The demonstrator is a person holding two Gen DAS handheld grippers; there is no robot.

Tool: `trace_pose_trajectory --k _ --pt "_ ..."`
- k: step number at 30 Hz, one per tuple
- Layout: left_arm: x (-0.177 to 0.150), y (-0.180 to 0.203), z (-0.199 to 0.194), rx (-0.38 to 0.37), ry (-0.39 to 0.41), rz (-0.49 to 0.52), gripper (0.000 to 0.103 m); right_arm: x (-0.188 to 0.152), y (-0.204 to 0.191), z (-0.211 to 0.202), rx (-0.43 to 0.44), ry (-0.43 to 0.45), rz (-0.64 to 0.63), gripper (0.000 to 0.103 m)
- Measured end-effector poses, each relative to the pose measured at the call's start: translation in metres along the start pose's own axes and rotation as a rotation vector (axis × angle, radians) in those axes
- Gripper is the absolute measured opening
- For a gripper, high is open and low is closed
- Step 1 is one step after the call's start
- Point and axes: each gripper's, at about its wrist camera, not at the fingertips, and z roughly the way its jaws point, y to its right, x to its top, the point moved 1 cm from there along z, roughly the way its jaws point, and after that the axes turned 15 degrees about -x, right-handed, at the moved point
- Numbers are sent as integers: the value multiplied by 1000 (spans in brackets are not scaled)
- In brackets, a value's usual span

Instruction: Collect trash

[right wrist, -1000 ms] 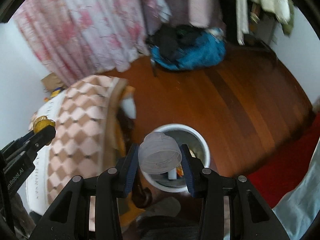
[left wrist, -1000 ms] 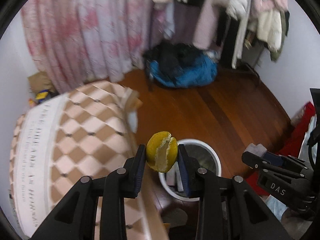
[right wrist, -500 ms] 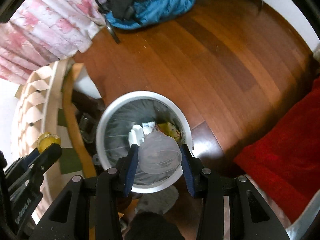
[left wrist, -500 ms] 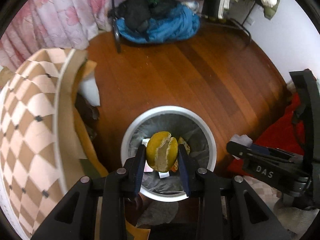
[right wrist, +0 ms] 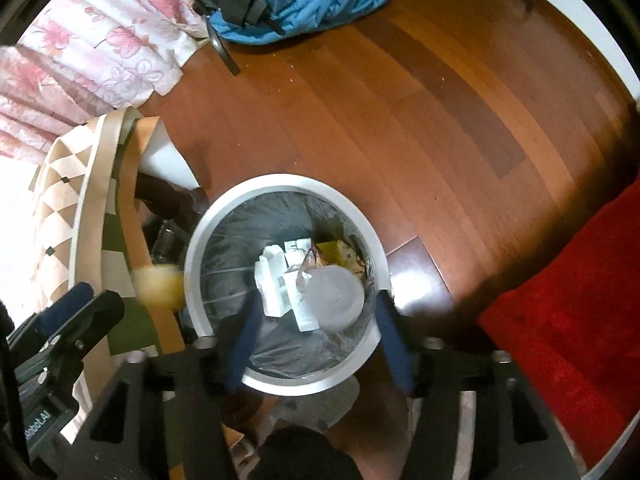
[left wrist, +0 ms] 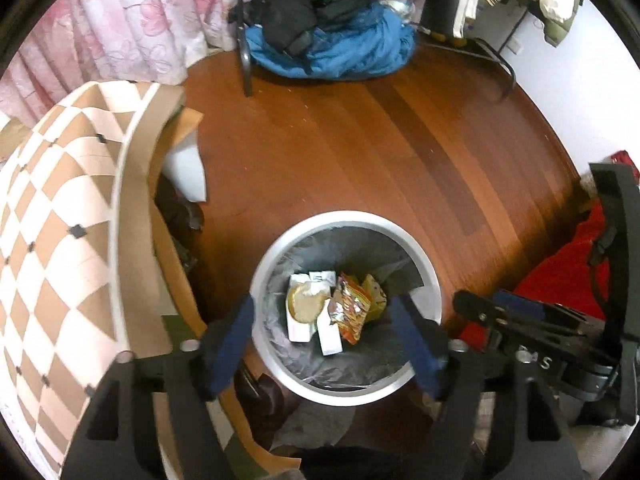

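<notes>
A round white trash bin (left wrist: 420, 258) with a grey liner stands on the wood floor, holding wrappers and white cartons. My left gripper (left wrist: 322, 344) is open above it, and the yellow citrus peel (left wrist: 307, 302) lies or falls inside the bin. In the right wrist view the peel shows as a yellow blur (right wrist: 158, 283) at the bin's (right wrist: 372, 240) left rim, beside my left gripper. My right gripper (right wrist: 316, 344) is open over the bin, and the clear plastic cup (right wrist: 334, 297) is free between its fingers, inside the bin's mouth.
A table with a brown-and-cream checked cloth (left wrist: 52, 240) stands left of the bin. A blue and black heap of clothes (left wrist: 328, 40) lies by the pink curtain (left wrist: 120, 20). A red rug (right wrist: 568, 320) lies to the right. Bare wood floor (left wrist: 360, 140) stretches beyond the bin.
Both grippers have opened over the bin. The peel has left the left gripper and the plastic cup has left the right gripper; both are dropping into the bin.
</notes>
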Motion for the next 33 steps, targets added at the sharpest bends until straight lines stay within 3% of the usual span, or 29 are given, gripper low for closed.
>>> trace_pose_trajectory --k 2,7,12,17,33 --pt "0 -2 -8 17 10 -1 95 -2 -2 -12 -22 16 -9 81" --pt "-3 -7 -31 39 35 1 95 -11 -2 -43 -75 45 -31 103" --pt "-11 -6 -57 56 65 12 97 -26 -1 -78 -115 66 -43 103" --pt "-21 2 -90 48 94 29 99 -46 1 -115 -97 93 -43 103" --pt "-62 42 -240 -41 230 134 99 -129 11 -286 88 261 -43 103"
